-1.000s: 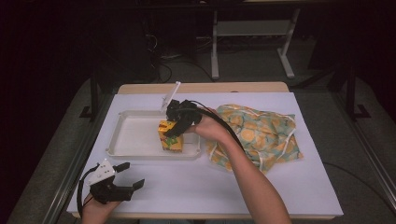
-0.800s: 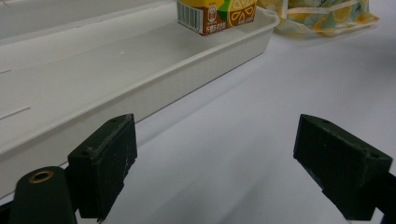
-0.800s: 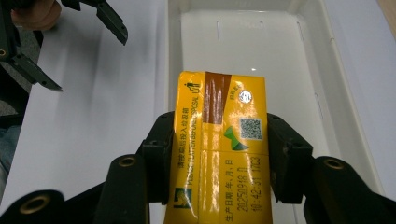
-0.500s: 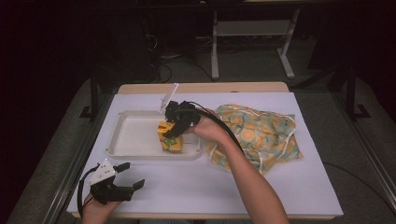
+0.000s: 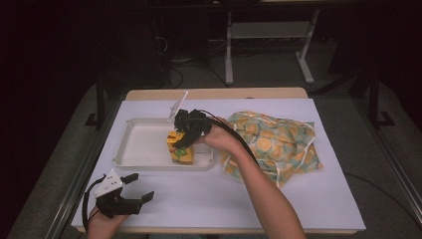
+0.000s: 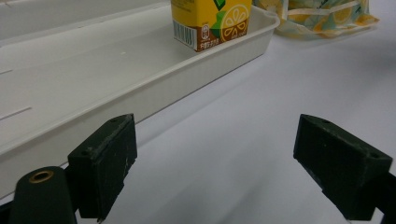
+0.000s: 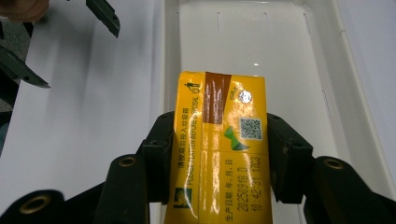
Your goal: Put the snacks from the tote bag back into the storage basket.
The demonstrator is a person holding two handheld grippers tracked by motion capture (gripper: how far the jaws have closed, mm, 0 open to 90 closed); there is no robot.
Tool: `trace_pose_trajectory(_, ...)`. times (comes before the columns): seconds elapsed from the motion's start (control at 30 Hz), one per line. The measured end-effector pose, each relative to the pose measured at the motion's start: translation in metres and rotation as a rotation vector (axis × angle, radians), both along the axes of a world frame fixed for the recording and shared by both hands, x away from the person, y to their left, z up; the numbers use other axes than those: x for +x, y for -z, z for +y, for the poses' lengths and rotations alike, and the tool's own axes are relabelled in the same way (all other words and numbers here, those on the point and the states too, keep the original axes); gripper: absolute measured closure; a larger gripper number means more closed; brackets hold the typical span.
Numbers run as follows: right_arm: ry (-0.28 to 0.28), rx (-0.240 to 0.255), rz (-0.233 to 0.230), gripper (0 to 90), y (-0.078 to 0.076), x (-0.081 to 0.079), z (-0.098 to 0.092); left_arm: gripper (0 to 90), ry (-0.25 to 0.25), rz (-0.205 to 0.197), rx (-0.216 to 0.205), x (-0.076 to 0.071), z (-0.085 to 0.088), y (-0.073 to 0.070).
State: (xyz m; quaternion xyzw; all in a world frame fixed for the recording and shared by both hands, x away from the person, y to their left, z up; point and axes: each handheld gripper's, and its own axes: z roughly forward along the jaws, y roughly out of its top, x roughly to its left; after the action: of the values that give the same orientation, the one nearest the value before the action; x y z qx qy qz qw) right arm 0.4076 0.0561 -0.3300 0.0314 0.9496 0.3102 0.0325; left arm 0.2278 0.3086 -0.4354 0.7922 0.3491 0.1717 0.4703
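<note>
1. Right now the right gripper [image 5: 185,141] clamps the yellow cardboard lemon-tea carton [image 7: 219,154], standing upright at the near right end of the shallow white plastic tray [image 5: 144,162].
2. Placing looks nearly finished; next, release and lift clear.
3. Left gripper [image 5: 133,188] rests open, holding nothing, on the white table [image 5: 209,199].

The yellow drink carton [image 7: 219,149] reads "20250918 D 10:42:31 1703" on top.

1. My left gripper [image 5: 142,188] is black, topped by a grey three-cornered plate, with a black cable looping behind.
2. My right gripper [image 7: 219,151] has blocky black jaws, brass-ringed screw holes, a trailing black cable.
3. My forearms are sleeveless.
</note>
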Motion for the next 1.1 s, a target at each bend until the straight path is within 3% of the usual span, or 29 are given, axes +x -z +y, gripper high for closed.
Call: trace_pose_trajectory(1.1, -0.008, -0.012, 0.028, 49.8, 0.016, 0.005, 0.007, 13.2, 0.002, 0.004, -0.004, 0.000, 0.000, -0.001)
